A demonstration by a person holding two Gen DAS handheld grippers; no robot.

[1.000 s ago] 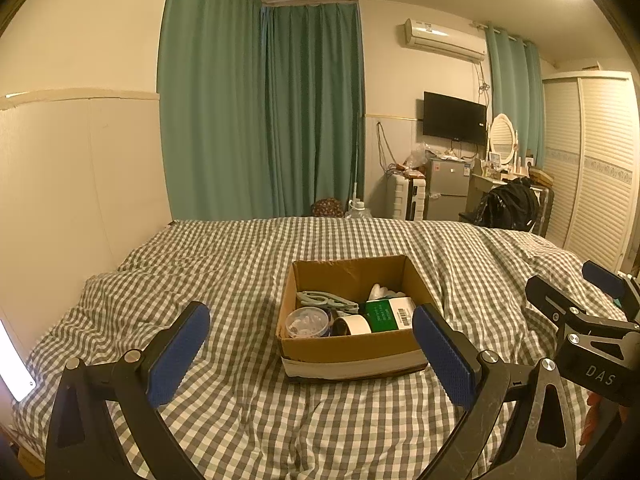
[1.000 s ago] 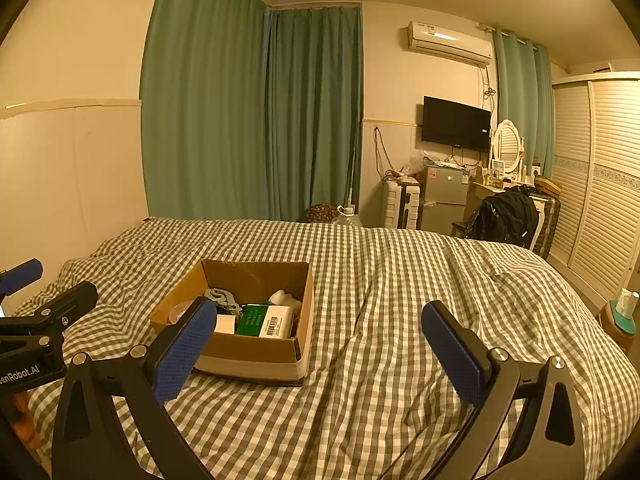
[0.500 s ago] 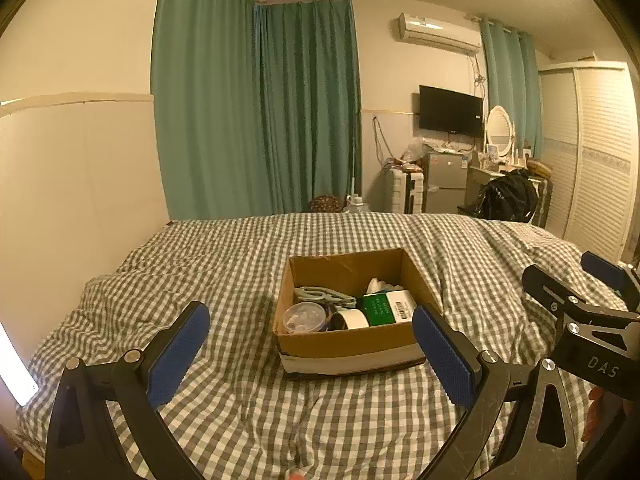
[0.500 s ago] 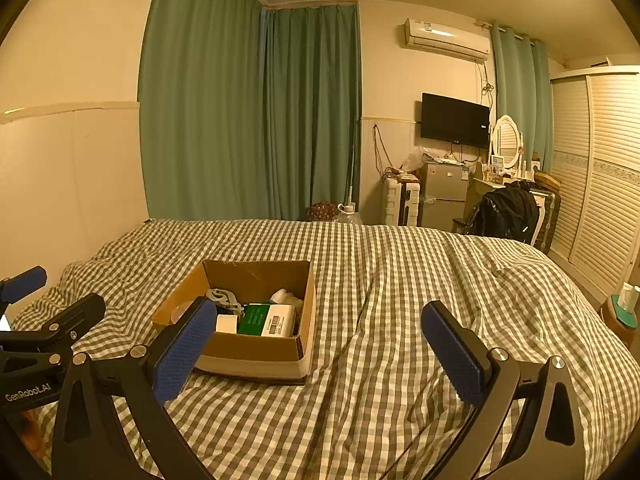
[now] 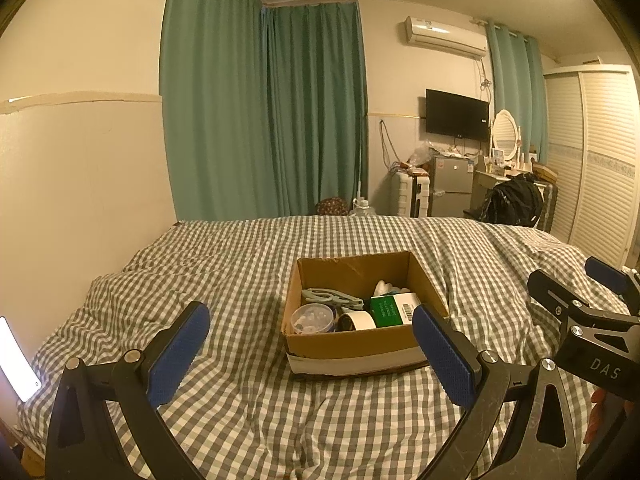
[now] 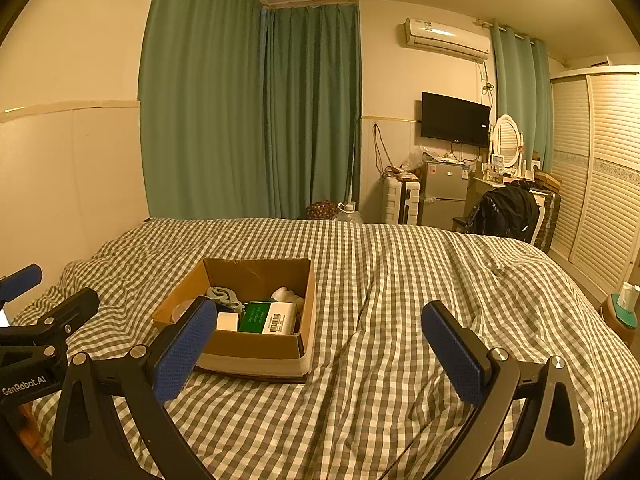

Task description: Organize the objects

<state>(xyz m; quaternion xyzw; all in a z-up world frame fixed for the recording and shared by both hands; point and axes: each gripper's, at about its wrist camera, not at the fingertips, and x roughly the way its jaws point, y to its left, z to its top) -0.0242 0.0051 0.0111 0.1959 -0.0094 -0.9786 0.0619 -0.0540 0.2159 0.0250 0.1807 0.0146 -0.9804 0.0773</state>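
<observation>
Grippers (image 5: 312, 344) spread before cardboard box (image 5: 360, 346)

a home bedroom: checked bed (image 5: 248, 264), wardrobe (image 6: 600, 168), curtains (image 5: 264, 112), wall tv (image 6: 455, 118).

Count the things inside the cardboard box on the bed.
5 visible in the box: a round tub front left, tape roll beside it, green-white carton right, grey clips behind, something white at the back. More may lie underneath.
</observation>
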